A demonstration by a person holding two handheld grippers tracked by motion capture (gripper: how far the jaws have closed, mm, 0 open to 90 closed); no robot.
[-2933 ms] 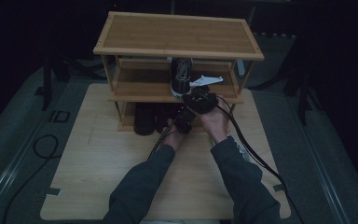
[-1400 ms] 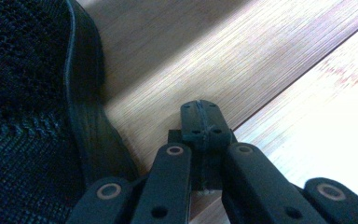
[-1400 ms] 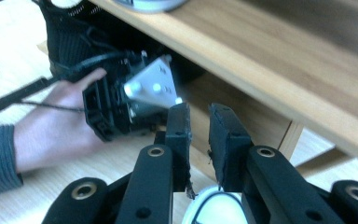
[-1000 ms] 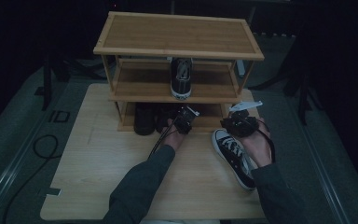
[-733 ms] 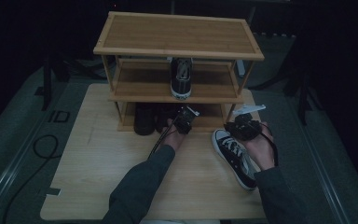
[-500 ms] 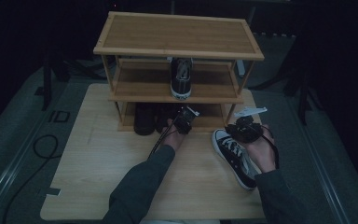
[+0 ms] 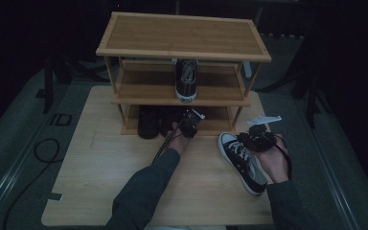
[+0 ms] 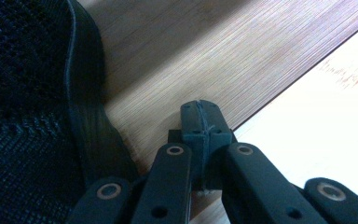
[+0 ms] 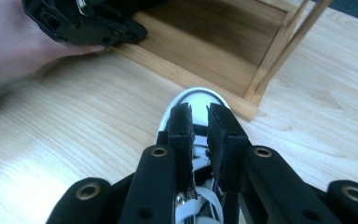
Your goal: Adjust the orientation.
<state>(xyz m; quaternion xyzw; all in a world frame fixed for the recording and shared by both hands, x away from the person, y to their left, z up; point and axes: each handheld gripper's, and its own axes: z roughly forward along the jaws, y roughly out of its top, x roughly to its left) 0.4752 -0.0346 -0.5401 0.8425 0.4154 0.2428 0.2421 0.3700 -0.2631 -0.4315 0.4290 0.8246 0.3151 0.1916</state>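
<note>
While the left gripper rests with its jaws pressed together at the front edge of the bamboo shoe rack's bottom shelf, beside a dark shoe, the right gripper sits narrowly over the laces of a black-and-white sneaker, whether pinching them is unclear. That sneaker lies on the table, toe toward the rack's front right leg. Its mate stands on the middle shelf.

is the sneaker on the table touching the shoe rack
Apart. In the right gripper view the sneaker's white toe cap stops short of the shoe rack's bottom rail, with a strip of bare table between them.
</note>
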